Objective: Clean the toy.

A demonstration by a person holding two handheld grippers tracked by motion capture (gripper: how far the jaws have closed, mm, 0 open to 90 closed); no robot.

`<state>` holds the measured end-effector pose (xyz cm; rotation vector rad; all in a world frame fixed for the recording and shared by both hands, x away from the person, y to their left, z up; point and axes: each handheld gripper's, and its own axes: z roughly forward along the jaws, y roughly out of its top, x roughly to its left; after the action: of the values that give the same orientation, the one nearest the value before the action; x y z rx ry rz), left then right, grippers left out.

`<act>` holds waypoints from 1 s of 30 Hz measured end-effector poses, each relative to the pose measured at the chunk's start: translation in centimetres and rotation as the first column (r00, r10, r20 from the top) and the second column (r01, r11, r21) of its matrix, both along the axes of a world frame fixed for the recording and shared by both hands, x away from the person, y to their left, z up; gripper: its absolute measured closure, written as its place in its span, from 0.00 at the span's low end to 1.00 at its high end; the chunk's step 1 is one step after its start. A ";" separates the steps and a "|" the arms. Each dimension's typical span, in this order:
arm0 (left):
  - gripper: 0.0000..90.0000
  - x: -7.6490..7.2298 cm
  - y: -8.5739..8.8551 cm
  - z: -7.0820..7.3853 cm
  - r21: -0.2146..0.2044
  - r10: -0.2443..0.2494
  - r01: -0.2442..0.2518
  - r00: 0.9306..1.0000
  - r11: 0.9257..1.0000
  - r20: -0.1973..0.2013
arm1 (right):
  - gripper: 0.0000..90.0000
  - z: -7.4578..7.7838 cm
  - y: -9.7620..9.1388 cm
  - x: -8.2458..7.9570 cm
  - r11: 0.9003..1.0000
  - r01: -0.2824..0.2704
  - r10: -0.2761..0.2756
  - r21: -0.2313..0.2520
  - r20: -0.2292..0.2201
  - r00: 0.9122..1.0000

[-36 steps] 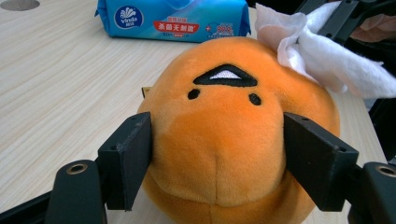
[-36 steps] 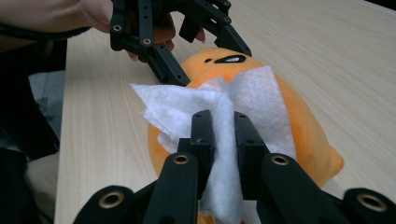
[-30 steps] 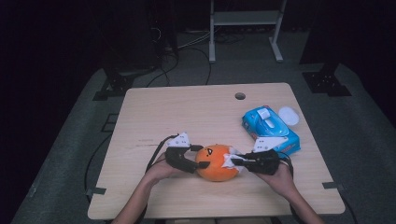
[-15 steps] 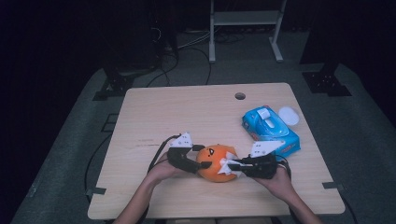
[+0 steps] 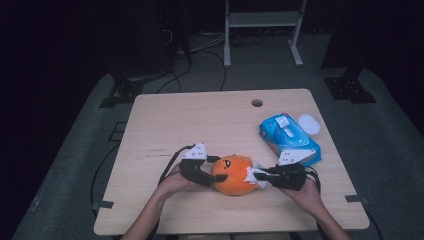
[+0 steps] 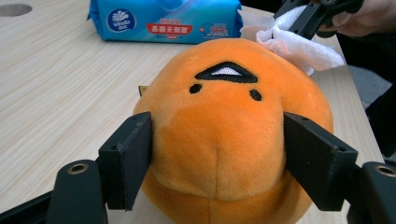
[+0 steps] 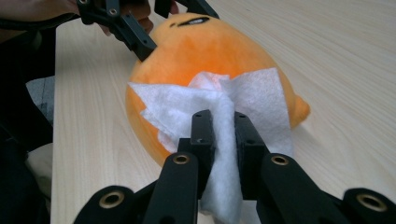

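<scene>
A round orange plush toy (image 5: 235, 174) with a stitched face rests near the table's front edge. My left gripper (image 5: 216, 171) holds it from the left; in the left gripper view both jaws press into the sides of the plush (image 6: 224, 116), with the gripper (image 6: 217, 154) shut on it. My right gripper (image 5: 266, 175) comes in from the right, shut on a white wipe (image 5: 252, 175). In the right gripper view the wipe (image 7: 187, 109) is pinched in the gripper (image 7: 224, 130) and spread against the plush (image 7: 205, 46).
A blue pack of wet wipes (image 5: 289, 137) lies at the right of the table, with a white round lid (image 5: 308, 123) beside it. A cable hole (image 5: 257, 103) sits near the far edge. Bare wooden tabletop (image 5: 200, 120) stretches behind the plush.
The right gripper with the wipe has shifted a little along the plush's right side. The left gripper and the plush have kept still.
</scene>
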<state>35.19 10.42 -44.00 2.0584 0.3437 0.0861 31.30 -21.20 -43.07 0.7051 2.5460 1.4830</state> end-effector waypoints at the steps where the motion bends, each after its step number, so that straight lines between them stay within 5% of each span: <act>1: 0.30 -0.1 -0.1 0.0 0.001 -0.007 0.007 1.000 1.000 0.004 | 0.89 0.2 0.3 0.0 1.000 -0.007 0.007 0.001 0.006 1.000; 6: 0.29 -0.2 -0.2 0.1 0.002 -0.004 0.004 1.000 1.000 0.004 | 0.89 1.0 2.2 0.8 0.999 -0.034 0.033 0.015 0.035 0.999; 13: 0.12 -0.2 0.1 1.1 0.005 0.047 -0.046 0.999 0.999 -0.010 | 0.89 0.2 1.1 1.3 0.999 0.001 -0.001 0.038 -0.004 1.000; 17: 0.27 -0.5 -0.3 0.5 0.023 0.002 -0.001 1.000 1.000 -0.022 | 0.89 0.4 0.6 1.2 0.999 0.028 -0.027 0.044 -0.015 1.000; 20: 0.34 -0.4 -0.3 0.7 0.004 0.013 -0.013 1.000 1.000 -0.014 | 0.89 1.3 1.6 0.3 1.000 0.008 -0.009 0.020 0.039 0.999; 27: 0.34 -0.3 -0.6 0.7 0.003 0.013 -0.013 1.000 1.000 -0.013 | 0.89 2.6 5.3 -0.3 0.997 -0.079 0.080 -0.011 0.109 0.991; 30: 0.34 -0.2 -0.3 0.5 0.006 0.018 -0.018 1.000 1.000 -0.019 | 0.89 2.5 5.0 0.0 0.997 -0.074 0.074 -0.009 0.102 0.992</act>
<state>34.99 10.07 -43.50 2.0631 0.3737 0.0786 31.26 -16.21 -40.60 0.5249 2.5233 1.4931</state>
